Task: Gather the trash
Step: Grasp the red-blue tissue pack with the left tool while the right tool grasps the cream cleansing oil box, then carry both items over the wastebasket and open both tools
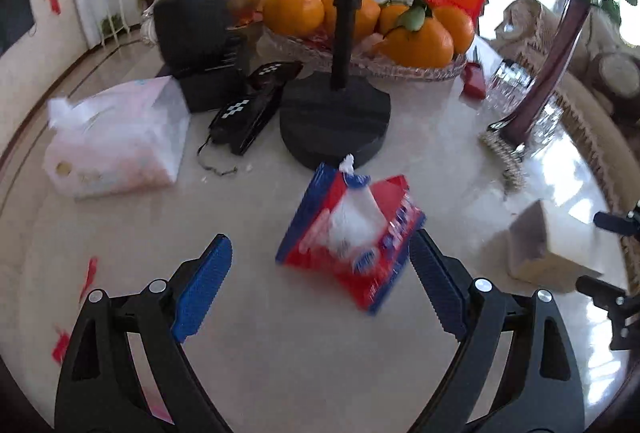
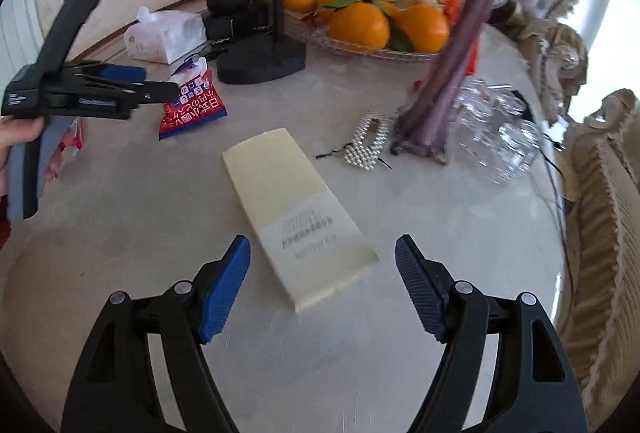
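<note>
A red and blue snack wrapper (image 1: 352,237) with a white tissue stuffed in it lies on the marble table just ahead of my open left gripper (image 1: 320,253), near its right finger. It also shows in the right wrist view (image 2: 192,105), with the left gripper (image 2: 132,83) beside it. A flat cream cardboard box (image 2: 296,209) lies ahead of my open, empty right gripper (image 2: 322,265), its near end between the fingertips. The box also shows in the left wrist view (image 1: 548,245).
A black round stand (image 1: 334,121) with a pole, a glass bowl of oranges (image 1: 360,21), a tissue pack (image 1: 116,141), black cases (image 1: 256,105), a purple vase (image 2: 452,81), clear glasses (image 2: 496,129) and a beaded clip (image 2: 366,143) stand on the table. Red scraps (image 1: 88,273) lie at left.
</note>
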Available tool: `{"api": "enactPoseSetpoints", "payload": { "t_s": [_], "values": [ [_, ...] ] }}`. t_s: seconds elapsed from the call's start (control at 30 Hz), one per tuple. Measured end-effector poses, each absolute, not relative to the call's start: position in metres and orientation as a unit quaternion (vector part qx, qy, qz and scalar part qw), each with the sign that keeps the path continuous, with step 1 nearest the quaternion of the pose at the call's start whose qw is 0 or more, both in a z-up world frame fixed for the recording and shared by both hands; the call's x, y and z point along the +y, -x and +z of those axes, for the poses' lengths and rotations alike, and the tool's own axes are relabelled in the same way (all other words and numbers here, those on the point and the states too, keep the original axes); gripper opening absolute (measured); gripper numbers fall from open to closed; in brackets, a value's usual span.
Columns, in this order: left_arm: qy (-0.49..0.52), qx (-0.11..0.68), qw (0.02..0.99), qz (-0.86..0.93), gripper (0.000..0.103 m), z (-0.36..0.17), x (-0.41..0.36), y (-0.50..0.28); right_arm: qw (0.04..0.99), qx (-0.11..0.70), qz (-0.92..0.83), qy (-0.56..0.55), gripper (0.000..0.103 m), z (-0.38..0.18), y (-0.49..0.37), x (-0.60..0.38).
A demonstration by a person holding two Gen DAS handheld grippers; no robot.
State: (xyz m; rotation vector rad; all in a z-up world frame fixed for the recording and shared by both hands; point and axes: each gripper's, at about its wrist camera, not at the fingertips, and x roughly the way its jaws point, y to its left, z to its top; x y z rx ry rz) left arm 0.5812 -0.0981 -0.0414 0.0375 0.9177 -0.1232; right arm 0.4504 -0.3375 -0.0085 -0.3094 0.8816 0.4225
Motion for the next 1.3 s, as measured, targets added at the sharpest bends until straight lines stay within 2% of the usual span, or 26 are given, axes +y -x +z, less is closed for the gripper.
{"api": "enactPoseSetpoints", "payload": {
  "t_s": [0.37,0.43,0.5,0.53,0.57,0.77,0.97,1.3],
  "values": [
    [-0.047,0.453,0.888,-0.066,0.088,-0.068,-0.12,-0.615,0.869,0.429,0.193,0.154,0.069,-0.029,-0.477,-0.315],
    [-0.048,0.448,0.89,-0.064,0.087,-0.067,-0.122,-0.614,0.871,0.43,0.193,0.138,0.058,-0.027,-0.479,-0.317],
    [-0.04,0.443,0.894,-0.062,0.063,-0.065,-0.119,-0.612,0.872,0.434,0.196,0.114,0.045,-0.024,-0.48,-0.321],
    [-0.04,0.438,0.896,-0.057,0.047,-0.063,-0.118,-0.61,0.872,0.437,0.192,0.105,0.045,-0.024,-0.479,-0.322],
    [-0.041,0.44,0.895,-0.057,0.045,-0.063,-0.117,-0.608,0.872,0.439,0.191,0.102,0.045,-0.024,-0.477,-0.322],
    [-0.047,0.435,0.896,-0.069,0.043,-0.049,-0.11,-0.59,0.88,0.435,0.173,0.076,0.044,-0.015,-0.446,-0.316],
    [-0.05,0.415,0.903,-0.105,0.043,-0.013,-0.103,-0.53,0.89,0.42,0.171,0.048,0.044,0.004,-0.382,-0.302],
    [-0.036,0.396,0.901,-0.176,0.043,0.017,-0.068,-0.334,0.903,0.389,0.179,0.025,0.044,0.011,-0.201,-0.278]
  ]
}}
